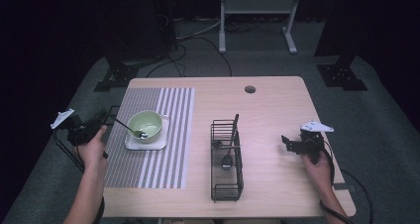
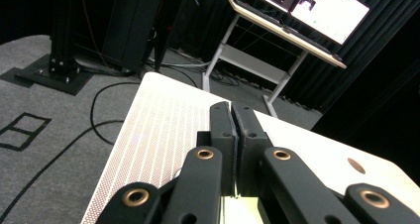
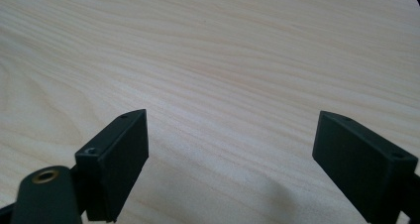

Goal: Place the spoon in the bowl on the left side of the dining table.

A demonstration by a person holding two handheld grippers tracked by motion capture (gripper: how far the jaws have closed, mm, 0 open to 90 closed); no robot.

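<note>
A pale green bowl (image 1: 146,123) stands on a white square plate (image 1: 148,144) on the striped placemat (image 1: 163,105). A spoon (image 1: 130,128) lies in the bowl, its handle reaching out to the left. My left gripper (image 1: 108,116) hovers at the mat's left edge, right by the handle's end. Its jaws are pressed together (image 2: 232,116), and I see nothing between them. I cannot tell whether they touch the spoon. My right gripper (image 1: 288,142) is low over bare wood near the table's right edge, open and empty (image 3: 230,159).
A black wire rack (image 1: 227,160) stands mid-table holding dark utensils (image 1: 230,143). A round hole (image 1: 250,89) is near the table's far edge (image 2: 355,165). Stand bases, cables and a desk frame (image 1: 257,16) are on the floor beyond.
</note>
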